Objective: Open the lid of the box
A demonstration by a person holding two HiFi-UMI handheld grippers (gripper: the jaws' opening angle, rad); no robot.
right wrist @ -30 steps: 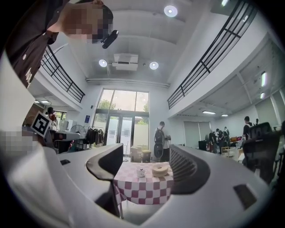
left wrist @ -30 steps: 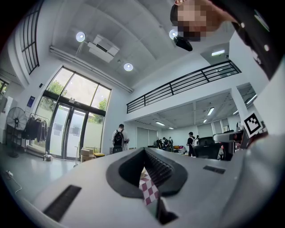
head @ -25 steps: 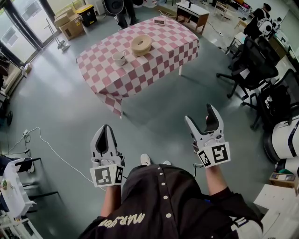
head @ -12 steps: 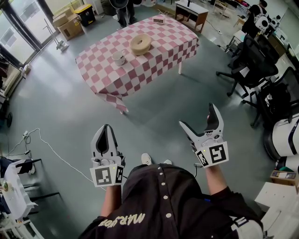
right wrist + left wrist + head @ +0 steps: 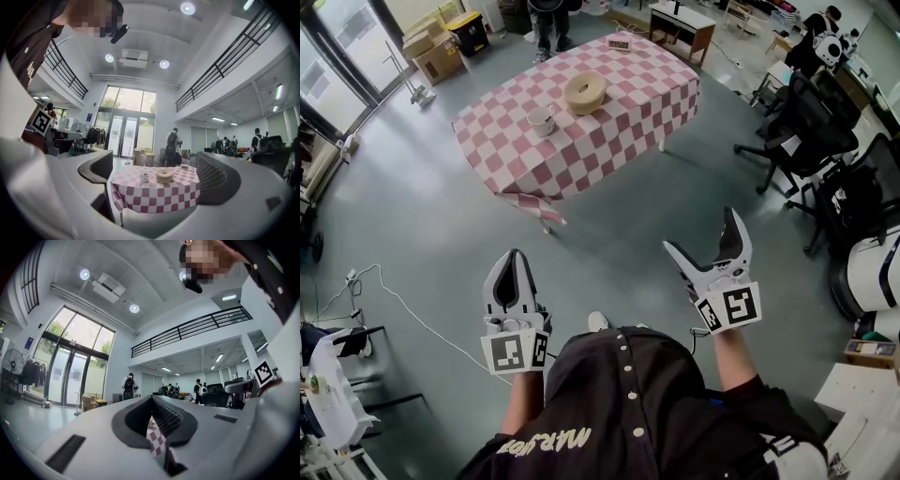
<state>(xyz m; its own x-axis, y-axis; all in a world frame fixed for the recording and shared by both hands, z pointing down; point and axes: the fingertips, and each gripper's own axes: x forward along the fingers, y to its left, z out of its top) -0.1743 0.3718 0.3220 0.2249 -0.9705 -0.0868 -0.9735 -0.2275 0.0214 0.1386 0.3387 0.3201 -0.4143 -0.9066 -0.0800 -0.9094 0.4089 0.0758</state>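
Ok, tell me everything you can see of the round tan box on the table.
The round tan box is low and drum-shaped, with a dished centre on top. Its material and any lid seam are too small to tell. It stands upright near the middle of the pink-and-white checked tablecloth, beside a white mug and apart from it. Only the tablecloth touches it.

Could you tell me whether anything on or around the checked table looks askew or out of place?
Nothing is spilled or toppled. Still, the near corner of the tablecloth juts out in a loose flap, and a white cable trails across the floor on the left.
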